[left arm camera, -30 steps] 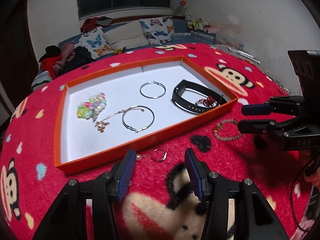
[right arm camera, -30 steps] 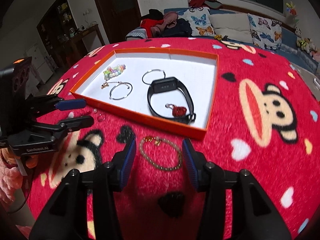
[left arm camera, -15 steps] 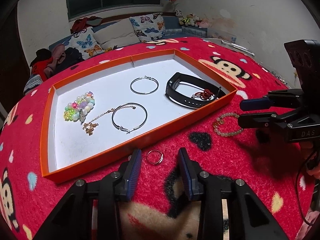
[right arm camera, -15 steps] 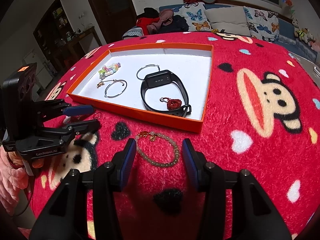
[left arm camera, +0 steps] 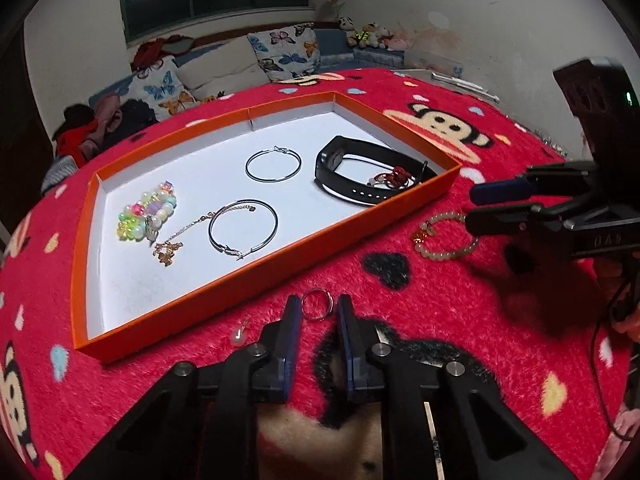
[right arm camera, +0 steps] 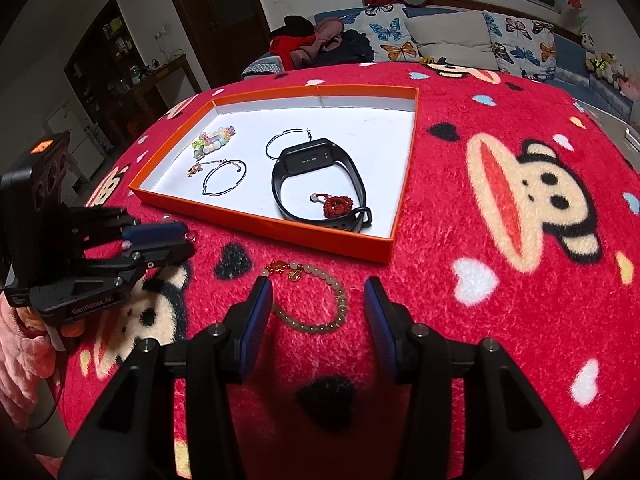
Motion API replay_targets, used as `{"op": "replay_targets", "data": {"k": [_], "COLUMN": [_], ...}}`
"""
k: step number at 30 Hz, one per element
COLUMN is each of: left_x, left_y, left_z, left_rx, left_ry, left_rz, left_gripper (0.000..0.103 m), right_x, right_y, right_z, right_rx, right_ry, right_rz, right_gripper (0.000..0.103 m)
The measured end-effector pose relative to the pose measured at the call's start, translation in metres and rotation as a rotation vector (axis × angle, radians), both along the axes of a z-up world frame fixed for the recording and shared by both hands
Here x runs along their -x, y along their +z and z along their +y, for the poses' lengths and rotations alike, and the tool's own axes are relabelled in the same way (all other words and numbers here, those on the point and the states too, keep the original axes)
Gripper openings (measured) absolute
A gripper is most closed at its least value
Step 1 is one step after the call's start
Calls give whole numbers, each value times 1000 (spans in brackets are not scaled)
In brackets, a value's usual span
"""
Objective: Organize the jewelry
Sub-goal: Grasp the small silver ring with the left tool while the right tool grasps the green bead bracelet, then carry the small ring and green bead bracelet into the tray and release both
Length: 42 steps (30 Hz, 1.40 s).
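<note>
Silver ring [left arm camera: 316, 305] lies on the red blanket [left arm camera: 460, 320] just outside the orange tray [left arm camera: 260, 272], between the left gripper's [left arm camera: 317, 309] narrowing jaws, which a second ago stood wide: the pickup is starting. The right gripper [right arm camera: 318, 304] waits spread around the beaded bracelet [right arm camera: 316, 300].

- A small silver ring [left arm camera: 316, 305] lies flat on the red blanket between the tips of my left tongs [left arm camera: 317, 312], whose jaws are closing on it; whether the pads touch it yet I can't quite tell.
- A pale beaded bracelet [right arm camera: 316, 300] with a gold and red charm lies flat between the spread fingers of my right tongs [right arm camera: 318, 300], untouched.
- A small pearl earring [left arm camera: 239, 334] lies just left of my left tongs.
- Beyond both tongs sits the orange tray [left arm camera: 260, 276], holding two hoop earrings, a black watch band, a red charm, a colourful bead bracelet and a gold chain.
</note>
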<state>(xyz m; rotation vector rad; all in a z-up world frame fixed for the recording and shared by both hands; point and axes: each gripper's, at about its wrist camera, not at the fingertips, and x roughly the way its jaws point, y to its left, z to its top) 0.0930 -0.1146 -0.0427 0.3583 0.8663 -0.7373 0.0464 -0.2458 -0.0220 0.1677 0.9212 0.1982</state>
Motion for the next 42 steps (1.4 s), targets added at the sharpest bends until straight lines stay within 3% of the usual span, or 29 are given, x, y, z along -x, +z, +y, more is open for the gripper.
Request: {"op": "replay_targets", "data": {"k": [22, 36, 42], "left_x": [-4, 2, 6], "left_y": [0, 8, 18], "left_z": [-6, 2, 9], "left_rx": [-1, 31, 52], "left_ry": [38, 49, 61], "left_rz": [-1, -11, -25], "left_gripper": [19, 18, 19], "right_x": [3, -7, 0], "right_y": [-9, -12, -1], "right_z": [-2, 5, 9], "right_rx": [-4, 83, 98], "right_ry": [23, 11, 18], "right_rz": [32, 48, 16], "right_gripper": [48, 9, 7]}}
